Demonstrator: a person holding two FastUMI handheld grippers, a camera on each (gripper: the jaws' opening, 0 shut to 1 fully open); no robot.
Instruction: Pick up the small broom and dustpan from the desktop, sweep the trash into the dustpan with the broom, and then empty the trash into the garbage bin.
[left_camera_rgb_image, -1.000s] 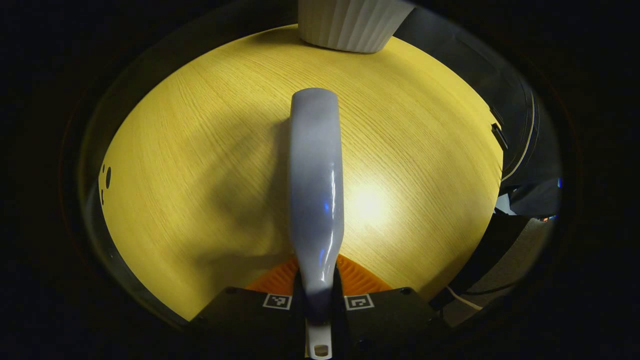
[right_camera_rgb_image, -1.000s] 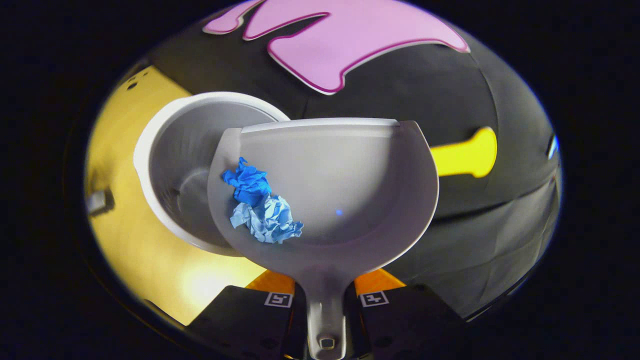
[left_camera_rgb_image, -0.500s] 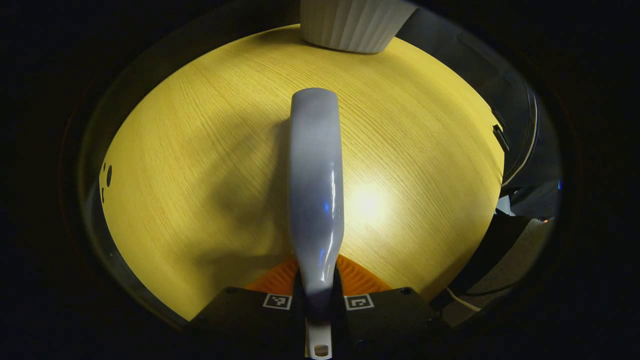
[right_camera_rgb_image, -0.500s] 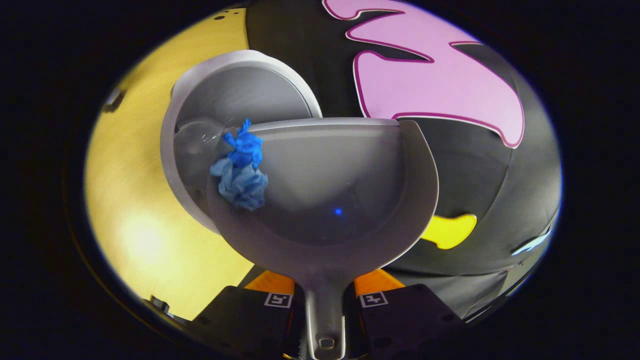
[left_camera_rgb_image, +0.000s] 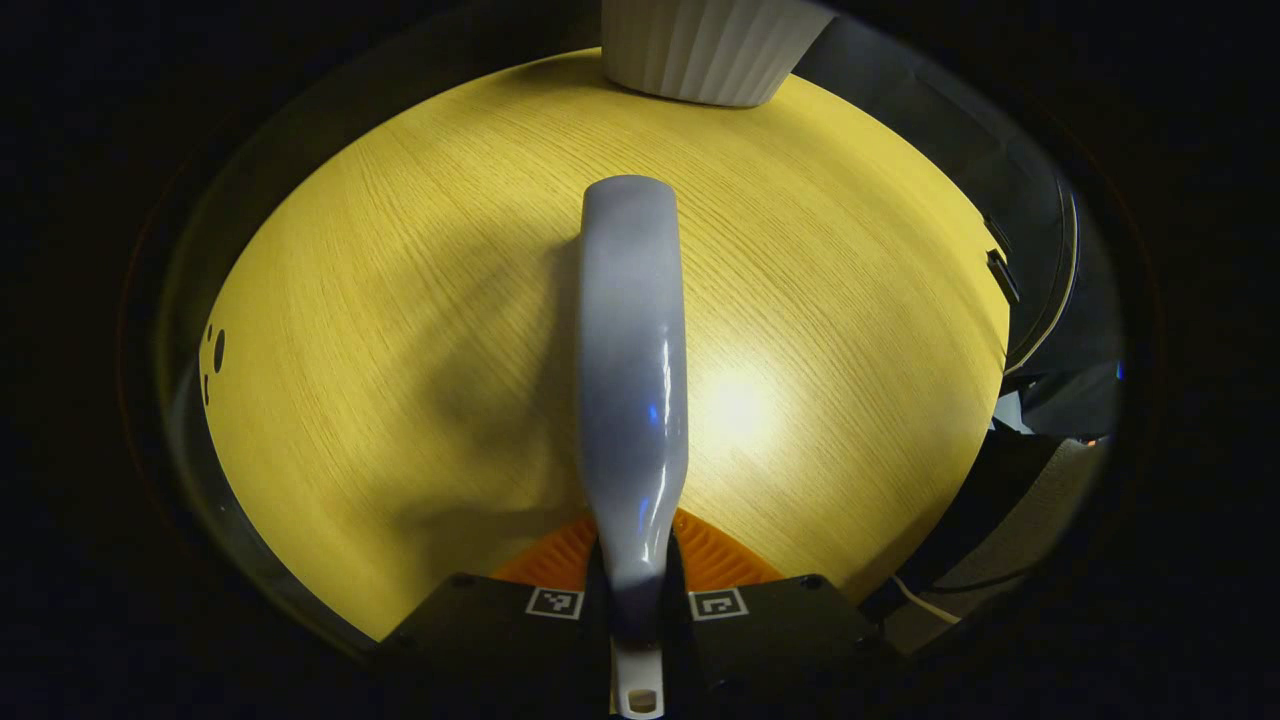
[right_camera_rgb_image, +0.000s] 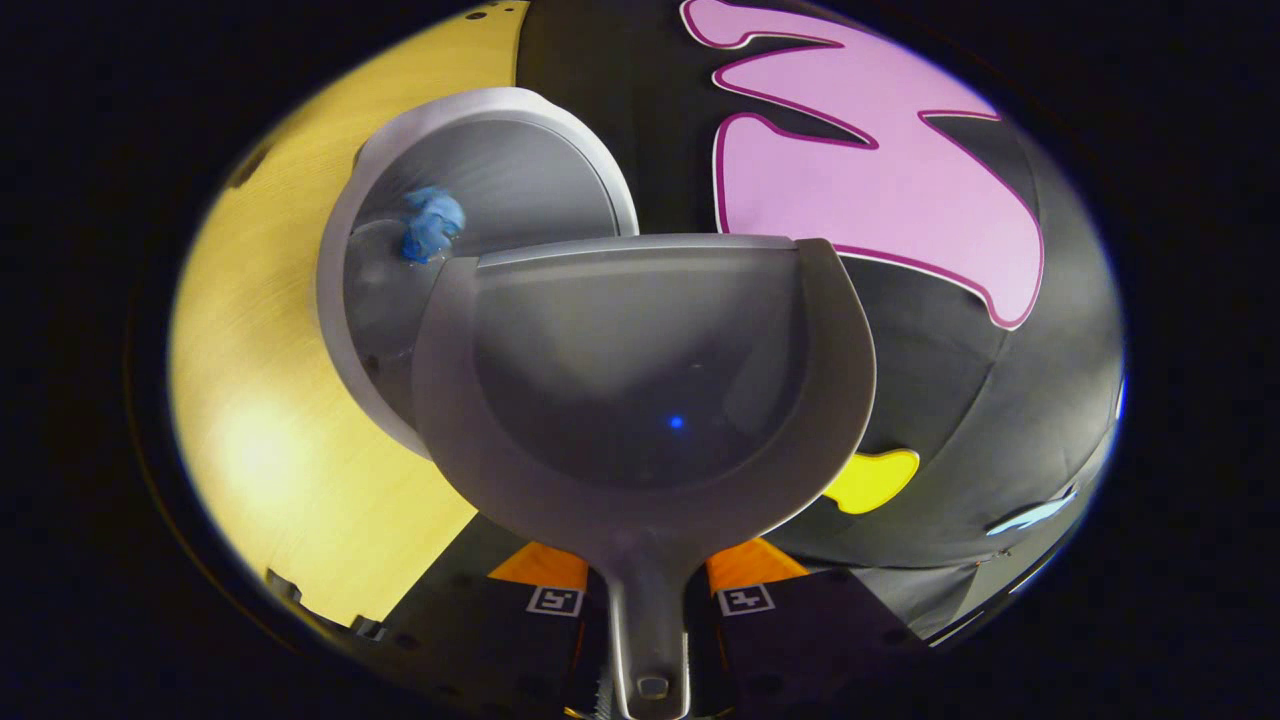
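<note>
The blue crumpled trash (right_camera_rgb_image: 432, 222) lay inside the garbage bin (right_camera_rgb_image: 345, 250), down against its inner wall, with nothing left in the dustpan (right_camera_rgb_image: 640, 400). That was the relation we cared about: the bin's mouth sat ahead and to the left of the dustpan's front lip, the lip overlapping the bin's near rim. The dustpan's long axis ran straight forward from the right gripper (right_camera_rgb_image: 650, 600), whose jaws were clenched on the dustpan's handle. We judged the emptying step done, so the next move would likely be drawing the dustpan back from the bin.

Away from the bin, the left gripper (left_camera_rgb_image: 636, 600) had its jaws clamped on the broom (left_camera_rgb_image: 632, 380), whose body pointed toward the bin's ribbed side (left_camera_rgb_image: 700, 50) across the yellow tabletop (left_camera_rgb_image: 400, 300).
</note>
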